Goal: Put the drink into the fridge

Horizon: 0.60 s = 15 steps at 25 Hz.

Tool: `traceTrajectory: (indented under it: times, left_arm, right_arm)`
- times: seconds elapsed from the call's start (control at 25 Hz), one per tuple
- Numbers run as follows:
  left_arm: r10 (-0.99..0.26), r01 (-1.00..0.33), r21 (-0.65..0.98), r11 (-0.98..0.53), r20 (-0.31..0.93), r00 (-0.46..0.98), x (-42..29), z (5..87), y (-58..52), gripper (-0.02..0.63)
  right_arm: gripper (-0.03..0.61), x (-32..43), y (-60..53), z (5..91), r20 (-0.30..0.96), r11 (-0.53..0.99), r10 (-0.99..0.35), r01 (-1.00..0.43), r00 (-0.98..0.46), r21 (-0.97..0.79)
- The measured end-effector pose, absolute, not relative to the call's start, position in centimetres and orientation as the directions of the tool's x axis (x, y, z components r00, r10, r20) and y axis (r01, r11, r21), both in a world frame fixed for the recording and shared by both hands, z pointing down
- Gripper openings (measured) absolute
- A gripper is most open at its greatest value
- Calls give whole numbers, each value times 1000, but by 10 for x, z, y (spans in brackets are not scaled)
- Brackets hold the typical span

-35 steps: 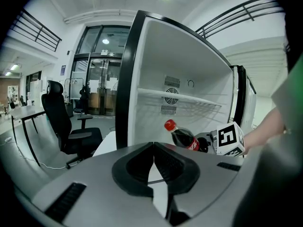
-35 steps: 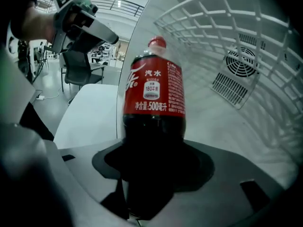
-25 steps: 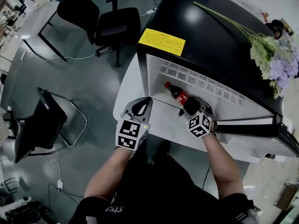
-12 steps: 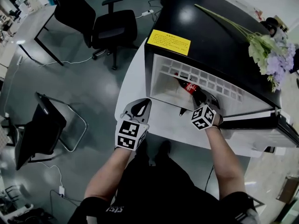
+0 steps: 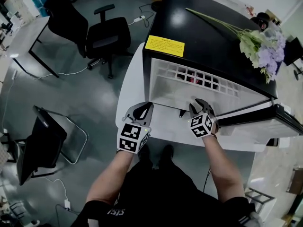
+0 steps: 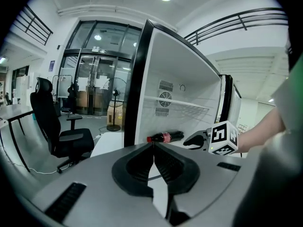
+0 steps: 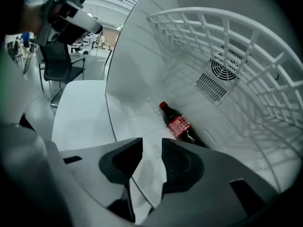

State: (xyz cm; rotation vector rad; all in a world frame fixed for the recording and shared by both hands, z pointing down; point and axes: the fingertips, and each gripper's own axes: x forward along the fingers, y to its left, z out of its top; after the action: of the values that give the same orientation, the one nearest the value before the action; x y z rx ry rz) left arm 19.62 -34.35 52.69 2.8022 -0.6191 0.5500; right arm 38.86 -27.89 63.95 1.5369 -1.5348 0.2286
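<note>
Standing open on the white worktop (image 5: 130,86), the black-topped fridge (image 5: 213,37) carries a bunch of flowers (image 5: 258,48). The right tool (image 7: 151,148) hangs at the fridge's mouth, its jaws a narrow gap apart after just closing in, with nothing between them. The left tool (image 6: 153,148) is outside over the worktop, jaws together and empty. The drink bottle (image 7: 179,126) lies on its side on the fridge floor, just ahead of the right tool and apart from it, cap pointing away. In the head view only a red scrap, probably its label, shows through the rack (image 5: 199,77).
</note>
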Motion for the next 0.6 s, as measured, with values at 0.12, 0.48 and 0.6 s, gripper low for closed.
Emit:
traceTrajectory:
  times: [0.12,0.48,0.6]
  left_arm:
    - [-347,-426,131,-895,395,851,193,521,-343,18]
    - [-298,-364,129,-922,362,883,165,500,-339,18]
    - [-276,-334,120,-935,344,898,160,492,-335,18]
  right_arm:
    - [133,383,-267,633,680,144,-703,-895,208,422]
    - [107,351,-237,590,620,-11,-743,-931,252,365]
    - [100,337,-225,572,590,-62,-764,-939,263,339]
